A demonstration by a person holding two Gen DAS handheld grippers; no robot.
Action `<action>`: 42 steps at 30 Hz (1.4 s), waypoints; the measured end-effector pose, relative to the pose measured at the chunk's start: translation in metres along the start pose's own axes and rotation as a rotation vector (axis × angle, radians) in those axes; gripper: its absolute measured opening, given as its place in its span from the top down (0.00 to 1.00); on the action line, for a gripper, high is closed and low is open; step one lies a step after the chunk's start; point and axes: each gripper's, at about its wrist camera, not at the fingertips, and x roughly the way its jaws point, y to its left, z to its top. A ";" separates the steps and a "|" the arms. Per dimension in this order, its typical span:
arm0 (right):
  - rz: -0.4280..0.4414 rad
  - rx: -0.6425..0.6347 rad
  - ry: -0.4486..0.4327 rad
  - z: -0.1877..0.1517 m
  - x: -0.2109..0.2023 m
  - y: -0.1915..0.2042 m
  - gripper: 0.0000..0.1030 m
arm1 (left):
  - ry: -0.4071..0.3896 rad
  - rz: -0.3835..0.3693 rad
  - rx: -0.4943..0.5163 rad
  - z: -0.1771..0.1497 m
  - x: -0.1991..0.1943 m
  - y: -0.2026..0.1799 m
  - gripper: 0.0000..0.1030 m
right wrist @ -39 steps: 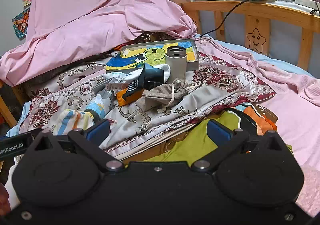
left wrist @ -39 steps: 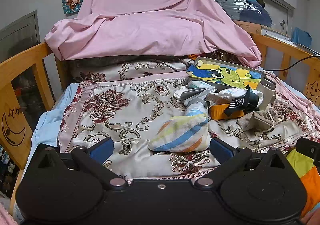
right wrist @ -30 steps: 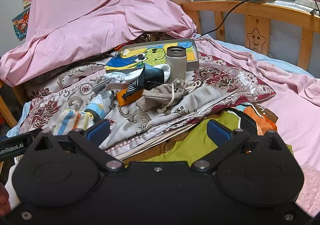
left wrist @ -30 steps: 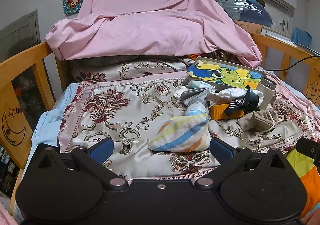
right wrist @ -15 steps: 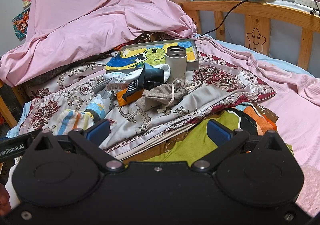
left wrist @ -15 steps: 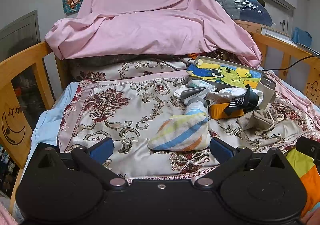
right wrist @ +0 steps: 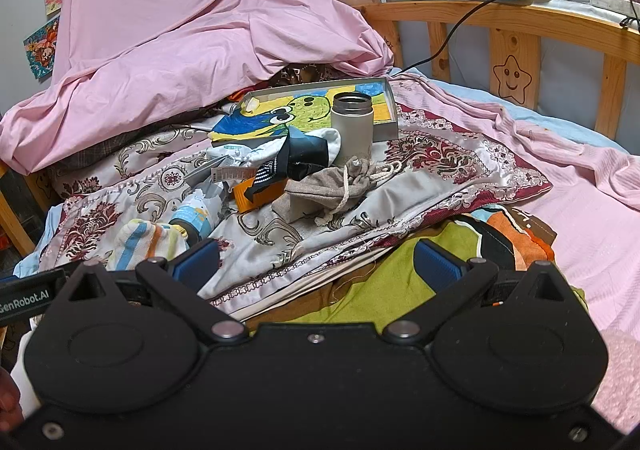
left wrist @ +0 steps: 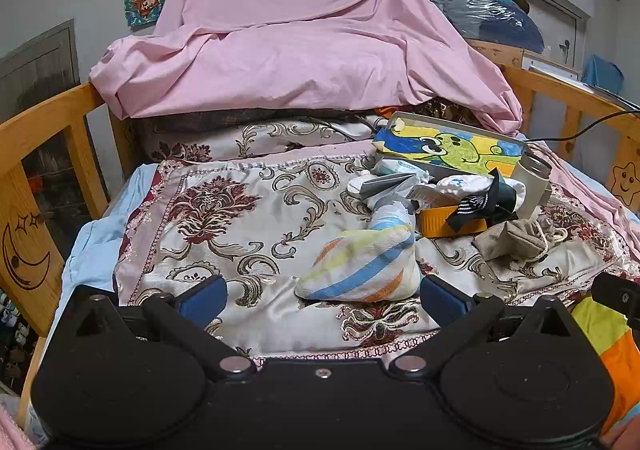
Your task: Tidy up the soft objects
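Almost nothing has changed over the last second or so: both views match the earlier ones apart from a very slight drift of the left camera, so the sorting has not begun. The left gripper hangs low over the patterned bedspread, blue fingers spread wide and holding nothing, as before; the striped soft bundle lies between them, toward the right finger, untouched. The right gripper is equally wide and empty, parked above the green and orange blanket. The rest of the pile sits unmoved at about one o'clock from the left gripper: the beige drawstring pouch, the white and dark cloth, the orange box and the grey flask before the cartoon tray. My judgement: the striped bundle is the likeliest first pick.
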 end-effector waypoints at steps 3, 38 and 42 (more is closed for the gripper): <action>0.000 0.001 -0.001 0.000 0.000 0.000 0.00 | 0.000 0.000 0.000 0.000 0.000 0.000 0.01; 0.001 0.005 -0.003 0.000 0.000 0.000 0.00 | 0.003 -0.003 0.007 -0.003 0.000 0.000 0.01; 0.001 0.005 -0.001 0.000 0.001 0.000 0.00 | 0.006 -0.004 0.014 -0.004 0.001 0.000 0.01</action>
